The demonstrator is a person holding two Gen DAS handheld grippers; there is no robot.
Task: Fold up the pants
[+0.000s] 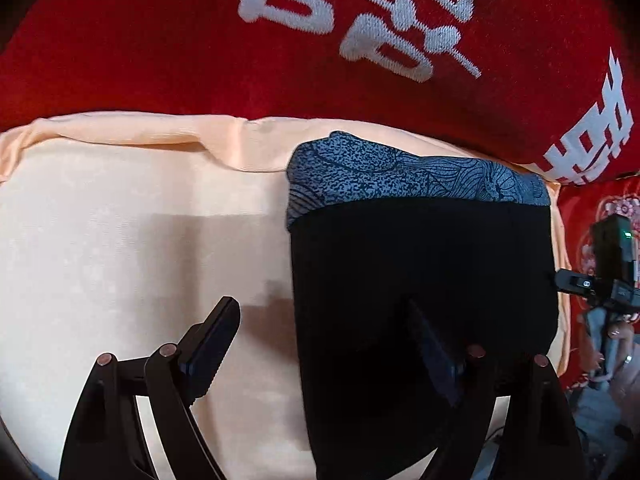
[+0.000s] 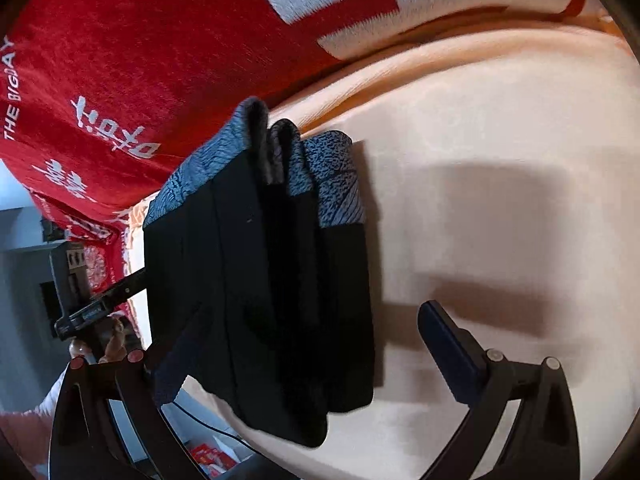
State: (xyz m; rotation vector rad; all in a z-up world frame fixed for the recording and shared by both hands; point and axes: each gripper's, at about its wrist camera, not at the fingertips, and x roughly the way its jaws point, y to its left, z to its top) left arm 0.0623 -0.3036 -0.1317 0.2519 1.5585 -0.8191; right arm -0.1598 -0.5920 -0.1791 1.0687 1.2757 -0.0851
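Black fabric fills the space ahead of both your tools: the folded black pants with a blue-grey patterned waistband [image 1: 420,280] lie on the pale peach cloth-covered surface [image 1: 140,240], near its right-hand edge as your left camera sees it, with the waistband end toward the red plush blanket with white embroidered characters [image 1: 200,48].

Your left gripper [image 1: 324,328] has its fingers spread wide with nothing pinched between them. Its left finger [image 1: 212,344] hangs over bare peach cloth just beside the bundle's long edge, while the other finger shows dark against the black fabric, over the bundle itself. Whether either finger touches the cloth below, you cannot tell from this view.

Your right gripper [image 2: 308,336] also has its fingers spread apart, and the bundle lies between them. One finger [image 2: 452,344] sits over the peach cloth just beside the pants' edge, casting a shadow there; the opposite finger is at the far side of the bundle, at the surface's edge, mostly lost against the black cloth.

From the right camera the pants [image 2: 272,280] look like a compact stack of several layers, the patterned waistband showing in two or three folds at the top, with a dark grey ridge between them. The near corner of the bundle overhangs the surface's edge.
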